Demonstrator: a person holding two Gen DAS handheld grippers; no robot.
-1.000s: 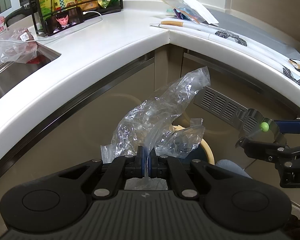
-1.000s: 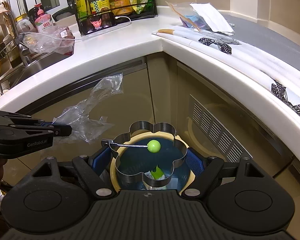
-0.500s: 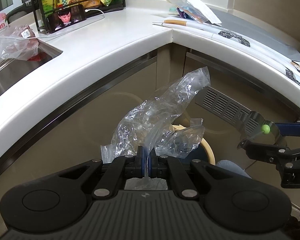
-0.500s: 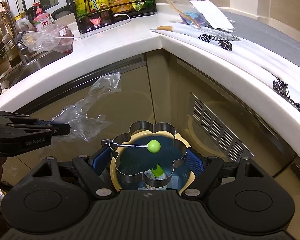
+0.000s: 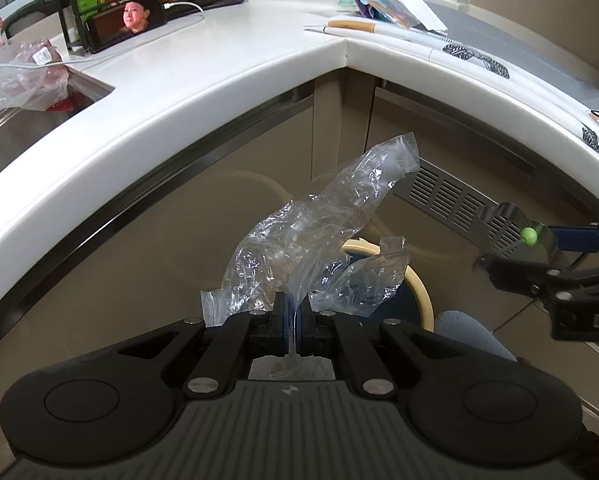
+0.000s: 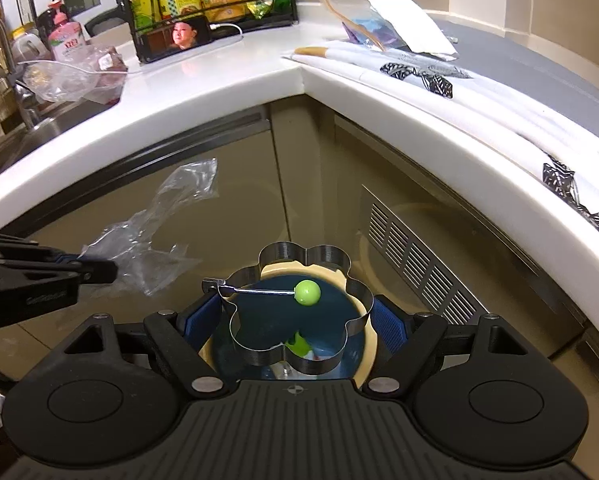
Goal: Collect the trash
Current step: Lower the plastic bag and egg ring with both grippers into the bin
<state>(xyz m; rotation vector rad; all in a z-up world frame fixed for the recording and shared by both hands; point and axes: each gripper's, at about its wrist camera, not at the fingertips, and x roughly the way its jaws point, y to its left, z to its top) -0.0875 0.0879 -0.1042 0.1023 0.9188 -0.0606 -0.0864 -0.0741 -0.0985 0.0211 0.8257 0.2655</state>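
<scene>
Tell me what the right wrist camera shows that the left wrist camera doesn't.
Only the right wrist view looks down into the bin, through the flower-shaped metal ring held by the right gripper; a green scrap lies inside. Only the left wrist view shows the left gripper fingers shut on the clear plastic bag, up close. Both show the bag, the ring's green knob, the bin and the white counter.

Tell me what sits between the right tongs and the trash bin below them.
In the right wrist view, the right tongs grip a flower-shaped metal ring mould with a green knob, directly above the trash bin; nothing else intervenes.
</scene>
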